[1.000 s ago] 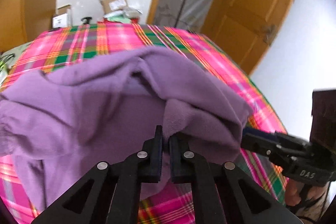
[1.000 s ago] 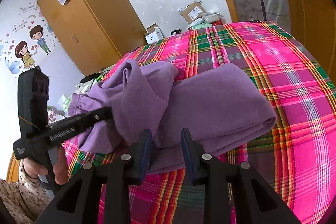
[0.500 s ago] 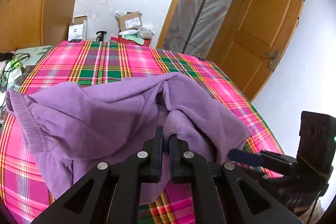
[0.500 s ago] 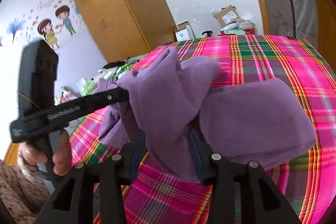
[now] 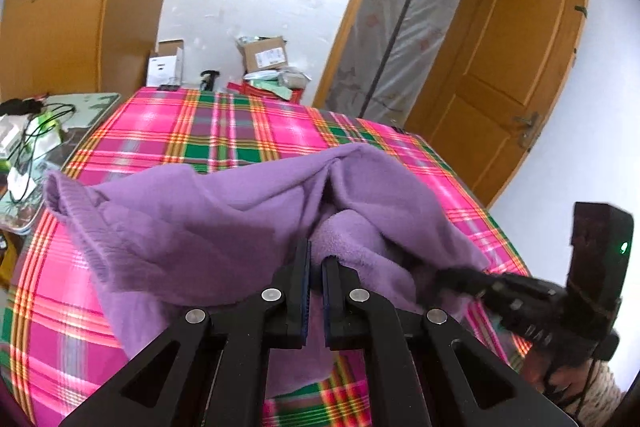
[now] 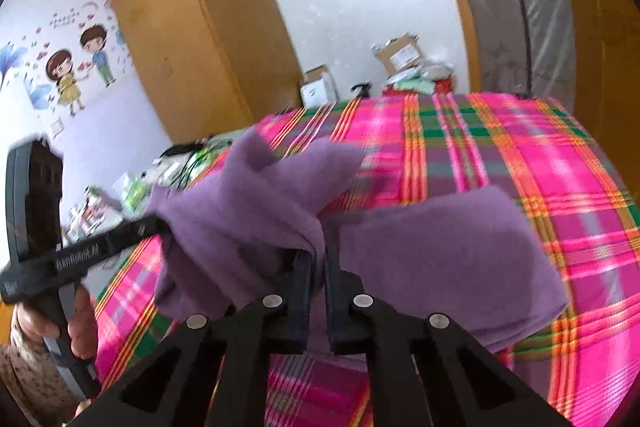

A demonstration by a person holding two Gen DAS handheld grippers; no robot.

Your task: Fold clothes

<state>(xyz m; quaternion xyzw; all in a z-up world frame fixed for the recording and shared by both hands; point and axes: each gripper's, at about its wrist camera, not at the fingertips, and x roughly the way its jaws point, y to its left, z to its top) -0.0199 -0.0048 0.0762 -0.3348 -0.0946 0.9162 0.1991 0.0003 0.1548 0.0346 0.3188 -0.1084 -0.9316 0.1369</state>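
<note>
A bed covered with a pink, green and orange checked blanket (image 5: pixel 192 131) is filling most of both views, with a wooden wardrobe (image 6: pixel 192 39) and a door (image 5: pixel 516 67) standing behind it. On the blanket a purple garment (image 5: pixel 192 227) is lying partly doubled: in the right wrist view one flat, thick part is resting on the bed to the right, while the other part is being held up off the bed in a bunch.

The left gripper (image 5: pixel 316 267) is pinching a fold of the purple cloth between nearly closed jaws. The right gripper (image 6: pixel 318 267) is also gripping the cloth, its jaws drawn narrow with the raised bunch caught between them. A hand (image 6: pixel 76 319) is wrapping the left gripper's handle at the edge of the right wrist view.

By my judgement a fold is under way, with both grippers carrying the raised edge. The next move is likely calling for bringing that edge across the flat part, keeping both grips level so the cloth lands without bunching, then releasing.
</note>
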